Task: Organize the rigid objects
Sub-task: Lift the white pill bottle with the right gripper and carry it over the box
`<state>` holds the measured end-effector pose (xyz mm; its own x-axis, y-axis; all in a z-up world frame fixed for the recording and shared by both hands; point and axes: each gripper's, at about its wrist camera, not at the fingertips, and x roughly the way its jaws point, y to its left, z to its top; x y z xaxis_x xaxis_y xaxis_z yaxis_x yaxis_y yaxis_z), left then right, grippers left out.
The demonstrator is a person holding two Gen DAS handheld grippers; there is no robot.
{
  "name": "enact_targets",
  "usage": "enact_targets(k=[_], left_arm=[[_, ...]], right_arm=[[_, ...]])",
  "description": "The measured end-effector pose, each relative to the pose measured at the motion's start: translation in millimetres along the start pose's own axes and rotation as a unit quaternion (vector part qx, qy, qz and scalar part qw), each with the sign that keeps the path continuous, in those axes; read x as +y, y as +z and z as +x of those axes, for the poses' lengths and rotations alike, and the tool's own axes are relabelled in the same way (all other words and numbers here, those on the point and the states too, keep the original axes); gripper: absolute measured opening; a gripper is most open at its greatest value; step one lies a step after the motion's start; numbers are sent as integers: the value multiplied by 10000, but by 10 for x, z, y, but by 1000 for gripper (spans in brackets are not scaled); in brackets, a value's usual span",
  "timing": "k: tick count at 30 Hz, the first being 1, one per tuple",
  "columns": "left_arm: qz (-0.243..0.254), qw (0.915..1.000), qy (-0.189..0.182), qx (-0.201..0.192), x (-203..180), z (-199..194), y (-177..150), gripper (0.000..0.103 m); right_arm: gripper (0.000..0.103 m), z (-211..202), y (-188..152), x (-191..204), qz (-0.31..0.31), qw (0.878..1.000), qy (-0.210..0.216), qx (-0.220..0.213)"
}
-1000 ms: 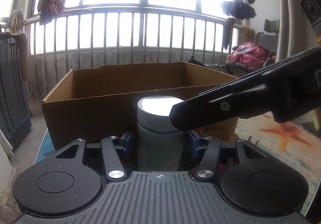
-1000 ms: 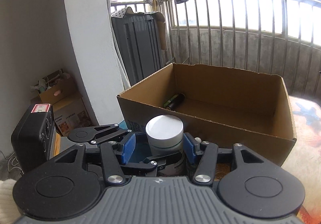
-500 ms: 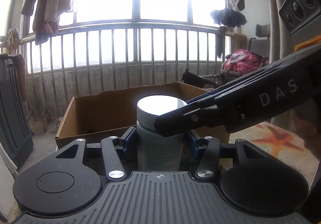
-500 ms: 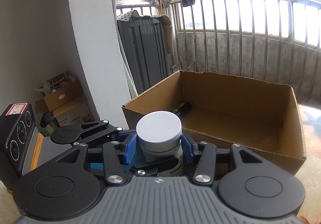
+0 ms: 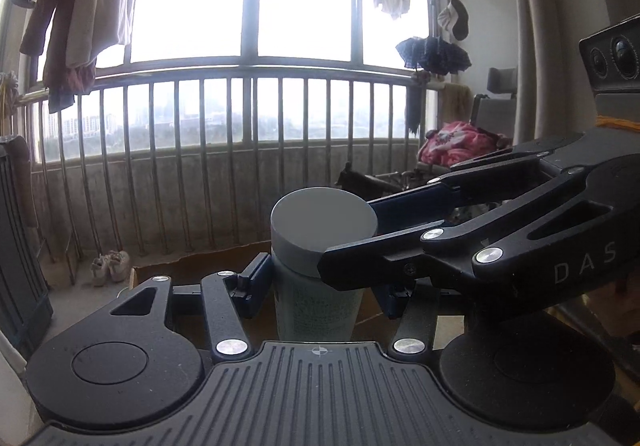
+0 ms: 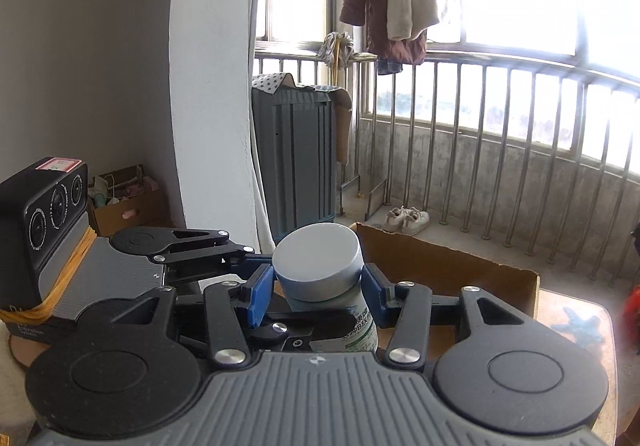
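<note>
Only from the right wrist, bottle point(image 6: 320, 274) label text shows.

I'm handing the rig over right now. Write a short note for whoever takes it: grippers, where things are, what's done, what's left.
Left gripper: shut on the bottle, gripping its body low down.
Right gripper: shut on the same bottle, its blue pads at the gray cap.
Bottle: upright, carried by both grippers in front of the cardboard box, not yet over it.
Box: open-topped, on the table just beyond the grippers; what's inside can't be seen from here.
Done: bottle picked up.
Left: probably carry it over the near wall, lower it into the box, then open both grippers.
</note>
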<state>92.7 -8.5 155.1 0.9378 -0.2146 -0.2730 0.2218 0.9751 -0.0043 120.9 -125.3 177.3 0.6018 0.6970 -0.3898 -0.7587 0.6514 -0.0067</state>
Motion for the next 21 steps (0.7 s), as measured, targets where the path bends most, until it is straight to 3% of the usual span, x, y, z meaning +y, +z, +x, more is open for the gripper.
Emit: enact_targets(k=[8, 15, 21], left_arm=[[150, 9988, -227, 412, 366, 708, 217, 53], [437, 9912, -255, 1223, 769, 1480, 59, 53], [681, 9768, -158, 2023, 939, 1851, -78, 53]], right_arm=[[52, 462, 424, -461, 68, 9997, -1, 247], [52, 1279, 418, -874, 334, 9976, 148, 582], [46, 1941, 315, -1064, 1012, 9866, 880, 935]])
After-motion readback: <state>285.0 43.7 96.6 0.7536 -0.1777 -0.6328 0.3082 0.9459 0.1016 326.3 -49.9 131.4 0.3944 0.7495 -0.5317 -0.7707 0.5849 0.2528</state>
